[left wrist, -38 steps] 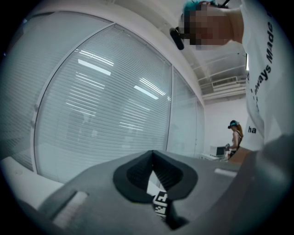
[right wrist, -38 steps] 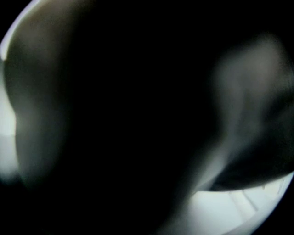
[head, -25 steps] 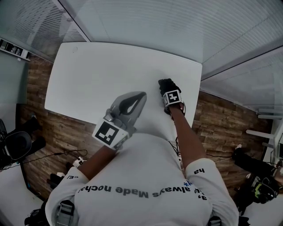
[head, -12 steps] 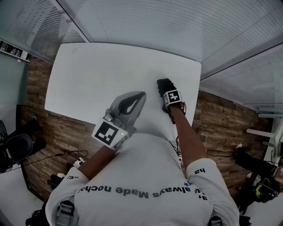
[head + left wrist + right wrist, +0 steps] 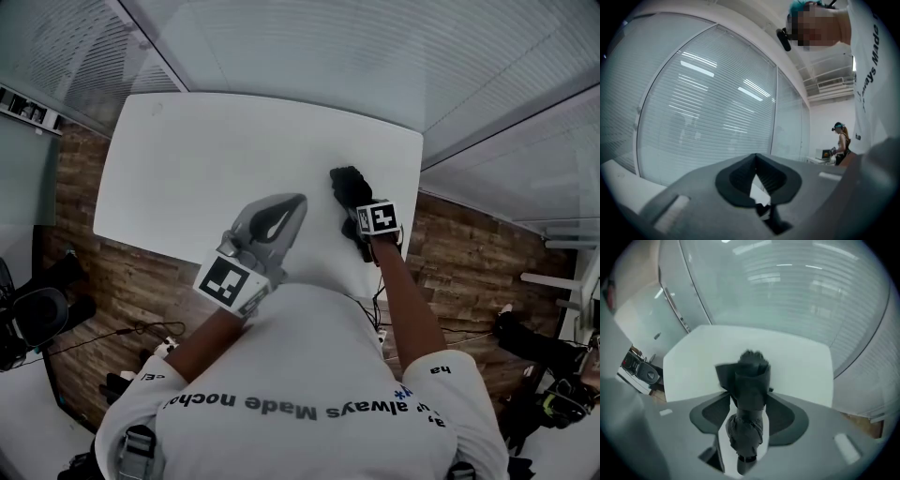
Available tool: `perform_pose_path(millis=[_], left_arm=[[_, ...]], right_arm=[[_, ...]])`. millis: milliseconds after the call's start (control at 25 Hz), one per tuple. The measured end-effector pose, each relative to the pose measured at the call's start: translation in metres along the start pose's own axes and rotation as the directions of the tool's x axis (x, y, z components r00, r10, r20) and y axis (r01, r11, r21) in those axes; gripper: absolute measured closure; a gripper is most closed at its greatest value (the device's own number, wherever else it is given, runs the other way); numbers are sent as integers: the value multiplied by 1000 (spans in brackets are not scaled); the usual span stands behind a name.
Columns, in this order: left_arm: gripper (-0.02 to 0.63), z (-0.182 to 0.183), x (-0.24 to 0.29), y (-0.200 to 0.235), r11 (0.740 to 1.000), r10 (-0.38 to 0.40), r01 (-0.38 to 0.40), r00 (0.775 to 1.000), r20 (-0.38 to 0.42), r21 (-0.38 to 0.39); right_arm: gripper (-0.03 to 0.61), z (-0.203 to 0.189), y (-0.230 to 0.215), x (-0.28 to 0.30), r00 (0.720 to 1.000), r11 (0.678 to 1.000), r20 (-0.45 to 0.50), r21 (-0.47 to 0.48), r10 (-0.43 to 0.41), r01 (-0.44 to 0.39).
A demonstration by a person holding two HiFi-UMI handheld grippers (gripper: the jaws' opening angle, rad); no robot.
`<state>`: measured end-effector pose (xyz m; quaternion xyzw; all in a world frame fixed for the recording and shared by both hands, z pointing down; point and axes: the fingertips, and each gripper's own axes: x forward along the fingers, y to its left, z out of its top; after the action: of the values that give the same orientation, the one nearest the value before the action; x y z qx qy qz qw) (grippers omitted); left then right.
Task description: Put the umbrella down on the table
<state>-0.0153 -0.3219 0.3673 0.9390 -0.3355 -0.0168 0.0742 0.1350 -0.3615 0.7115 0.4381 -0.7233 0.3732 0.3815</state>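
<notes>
A folded black umbrella [image 5: 345,183] lies on the white table [image 5: 206,159] near its right edge. My right gripper [image 5: 360,208] hangs just above its near end and points steeply down. In the right gripper view the umbrella [image 5: 750,380] runs lengthwise between the jaws of that gripper [image 5: 749,405]. White table shows beside it, so the pads do not press on it. The jaws are closing a little. My left gripper [image 5: 296,201] hovers level over the table's near edge, its tips meeting, nothing in it [image 5: 755,155].
A glass wall with blinds [image 5: 375,56] runs behind the table. Wood floor [image 5: 112,272] with cables and a dark chair [image 5: 33,314] lies to the left. Another person [image 5: 841,143] stands far off at a desk.
The right gripper has lifted and drawn back toward me while the umbrella stayed on the table. The left gripper has not moved.
</notes>
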Motion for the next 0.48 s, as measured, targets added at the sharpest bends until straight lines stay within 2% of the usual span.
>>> perform_pose_path(millis=[120,240,360,480], left_arm=[[611,-2,1,-4,1000,-7,7,1000,-7,-3],[611,-2,2,-7,1000,-13,13,1000,-8,-1],[611,0,4,-7,1000,-20,20,1000,-10,-1],[611,1,7,-7,1000,-28,28,1000,-8,-2]], right_arm=[[351,10,2,-31,994,1000,107,-19,3,-1],[367,22,9,-68,975,999,223,-32,17,-10],[383,44,22,-112,934,999,356,-40,30,-17],[398,69,38,-162,871,998,490,-65,44,-13]])
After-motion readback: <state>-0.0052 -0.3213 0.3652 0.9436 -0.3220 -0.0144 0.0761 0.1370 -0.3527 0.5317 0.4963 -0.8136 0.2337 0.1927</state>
